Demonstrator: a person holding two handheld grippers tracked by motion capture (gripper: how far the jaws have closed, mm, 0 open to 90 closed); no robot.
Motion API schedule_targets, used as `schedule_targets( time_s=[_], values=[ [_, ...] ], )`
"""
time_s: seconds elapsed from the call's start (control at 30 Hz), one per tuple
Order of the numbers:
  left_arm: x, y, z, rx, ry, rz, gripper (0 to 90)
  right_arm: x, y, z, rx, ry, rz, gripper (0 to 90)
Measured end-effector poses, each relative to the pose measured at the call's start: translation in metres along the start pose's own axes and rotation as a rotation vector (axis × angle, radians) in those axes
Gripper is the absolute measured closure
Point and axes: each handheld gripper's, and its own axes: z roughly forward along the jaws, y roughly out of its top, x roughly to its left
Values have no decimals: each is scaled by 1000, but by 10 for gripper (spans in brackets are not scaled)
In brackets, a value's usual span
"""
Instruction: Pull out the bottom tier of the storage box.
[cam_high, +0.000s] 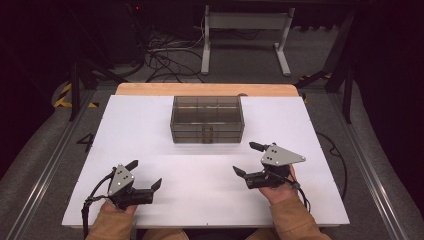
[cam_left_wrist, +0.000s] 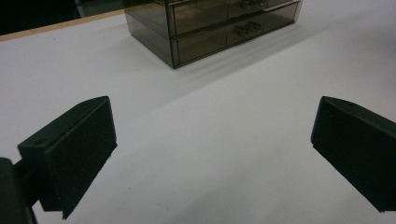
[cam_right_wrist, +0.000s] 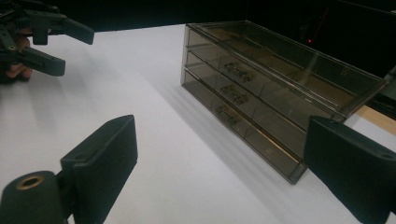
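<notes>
Smoky translucent plastic three-drawer box (cam_high: 207, 120) sits at centre-far on the white rectangular tabletop (cam_high: 150, 125), all drawers closed, well short of the far wooden edge strip (cam_high: 205, 89). Left: black two-jaw left gripper (cam_high: 147, 174), jaws spread wide, nothing held, near the front edge. Bare white surface between it and the box. Right: black right gripper (cam_high: 248, 159) with grey plate, jaws wide apart, empty, nearer the box.

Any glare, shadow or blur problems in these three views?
High view: table evenly lit, surroundings dark. Left gripper view: near fingers soft, drawer box casts a faint shadow. Right gripper view: drawer box sharp, no glare.
</notes>
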Motion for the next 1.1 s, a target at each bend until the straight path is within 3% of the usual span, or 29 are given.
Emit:
schedule_targets(
  time_s=[0.8, 1.1],
  values=[
    [0, 0, 0, -1, 0, 11, 8, 14, 18, 39, 32, 67, -38, 133],
    [-1, 0, 0, 1, -6, 5, 8, 19, 20, 41, 30, 44, -95, 190]
  ],
)
